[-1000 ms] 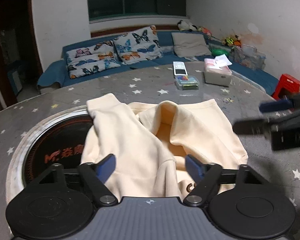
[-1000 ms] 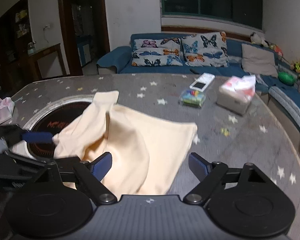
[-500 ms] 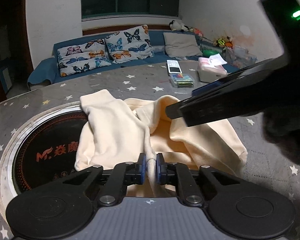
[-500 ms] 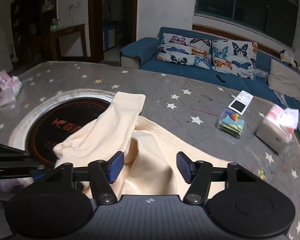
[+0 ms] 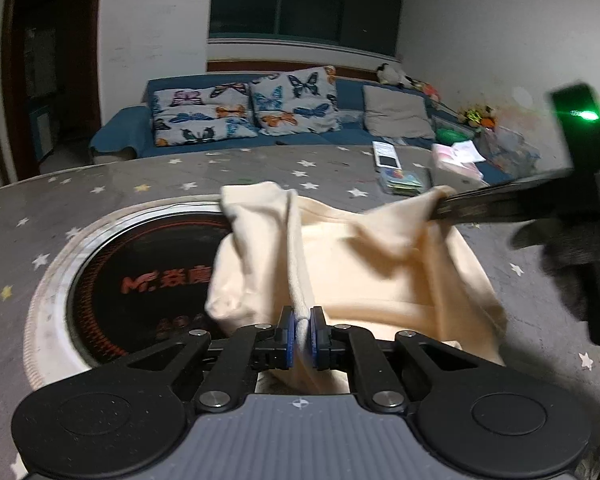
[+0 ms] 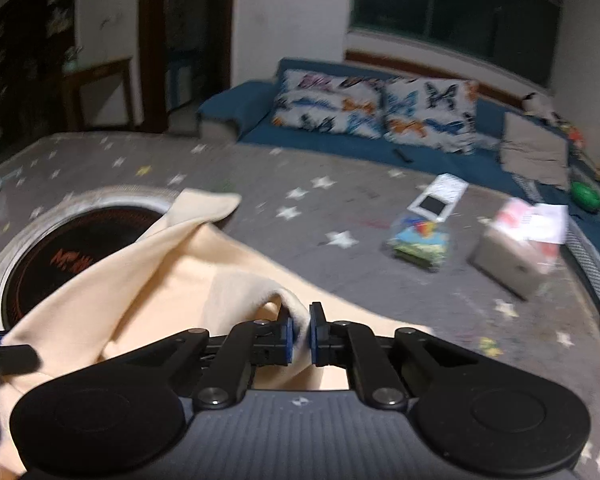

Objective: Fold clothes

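Observation:
A cream sweatshirt (image 5: 380, 264) lies bunched on the star-patterned table, partly over a round black cooktop (image 5: 112, 280). My left gripper (image 5: 300, 328) is shut on a ridge of its near edge, and the cloth shows between the blue pads. In the right wrist view the sweatshirt (image 6: 160, 280) rises in a fold. My right gripper (image 6: 300, 330) has its jaws closing on that fold, and the pads press the cloth. Seen from the left wrist, the right gripper (image 5: 440, 204) pulls a corner up and to the right. The left gripper (image 6: 4, 350) shows at the left edge.
Beyond the garment on the table (image 6: 340, 208) are a white remote-like device (image 6: 440, 196), a clear packet of colourful items (image 6: 420, 240) and a tissue box (image 6: 512, 256). A blue sofa (image 5: 120, 136) with butterfly pillows runs behind the table.
Both grippers went from open to closed on the sweatshirt, left first. The right gripper moved in over the garment, and the cloth now rises in taut folds between them.

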A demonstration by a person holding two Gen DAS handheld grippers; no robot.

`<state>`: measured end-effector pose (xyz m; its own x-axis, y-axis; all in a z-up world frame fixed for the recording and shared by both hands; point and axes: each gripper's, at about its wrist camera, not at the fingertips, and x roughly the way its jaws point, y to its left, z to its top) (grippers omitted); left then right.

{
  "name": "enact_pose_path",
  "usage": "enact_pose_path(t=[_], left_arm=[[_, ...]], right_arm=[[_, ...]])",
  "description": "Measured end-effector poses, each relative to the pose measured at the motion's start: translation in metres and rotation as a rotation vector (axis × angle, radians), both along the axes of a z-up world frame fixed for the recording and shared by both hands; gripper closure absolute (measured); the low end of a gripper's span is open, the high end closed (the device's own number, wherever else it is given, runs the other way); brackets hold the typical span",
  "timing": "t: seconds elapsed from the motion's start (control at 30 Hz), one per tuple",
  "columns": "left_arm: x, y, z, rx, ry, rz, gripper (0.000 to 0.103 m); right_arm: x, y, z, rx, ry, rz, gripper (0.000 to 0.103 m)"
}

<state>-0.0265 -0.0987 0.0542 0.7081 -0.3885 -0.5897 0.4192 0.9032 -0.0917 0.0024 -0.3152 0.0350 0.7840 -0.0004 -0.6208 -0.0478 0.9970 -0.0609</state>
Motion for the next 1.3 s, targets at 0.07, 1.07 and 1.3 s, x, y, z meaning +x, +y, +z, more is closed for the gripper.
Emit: enact_pose_path(t=[0.07, 1.07, 1.3], left_arm=[[-0.003, 0.005, 0.001, -0.002, -0.004, 0.012, 0.095], [-0.066, 0.043, 0.012, 0.066, -0.023, -0.001, 0.092], [-0.083, 0.016, 0.019, 0.032, -0.065, -0.205, 0.090]], right_arm=[[-0.014, -0.015, 0.009, 0.012, -0.030, -0.044, 0.097], [-0.168, -0.151, -0.036, 0.155, 0.068, -0.487, 0.064], [-0.163, -0.153, -0.044, 0.108, 0.074, -0.514, 0.059]])
